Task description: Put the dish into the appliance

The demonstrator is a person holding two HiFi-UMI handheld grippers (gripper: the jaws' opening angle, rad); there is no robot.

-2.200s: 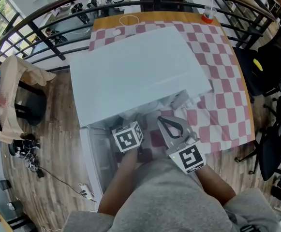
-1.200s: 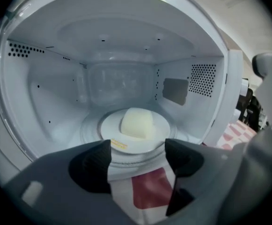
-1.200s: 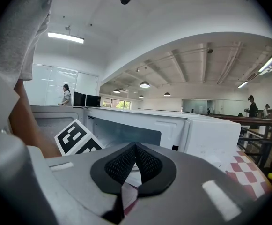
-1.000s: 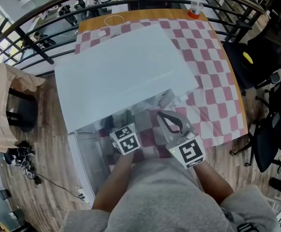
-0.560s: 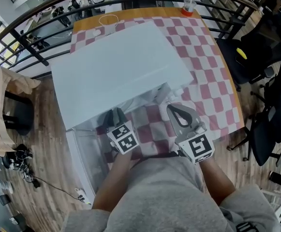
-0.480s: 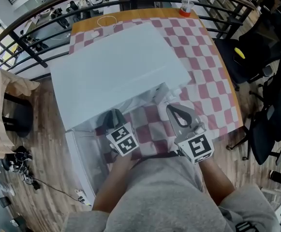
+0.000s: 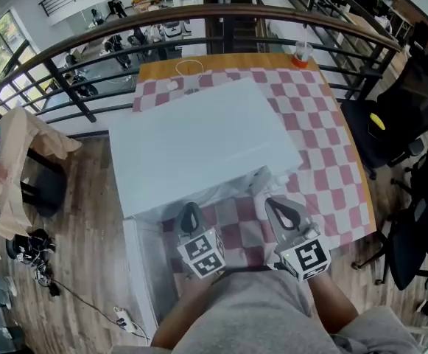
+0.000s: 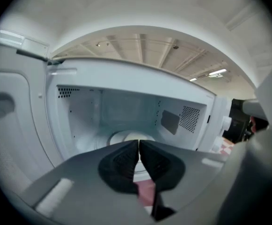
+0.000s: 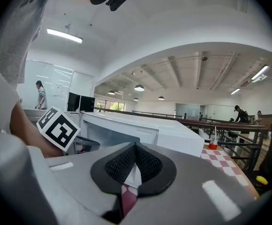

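Note:
The white microwave stands on the checked table with its door swung open to the left. In the left gripper view a pale round dish lies on the floor of the open cavity. My left gripper is shut and empty, just outside the cavity and pointing into it. It sits below the microwave's front edge in the head view. My right gripper hovers beside it to the right, also shut with nothing held.
A pink and white checked cloth covers the table. A cup with a red base stands at the far right corner and a white cord lies at the far edge. Black railings and chairs surround the table.
My left gripper has drawn back from the microwave cavity toward the person and its jaws have closed empty. The right gripper stayed beside it, shut.

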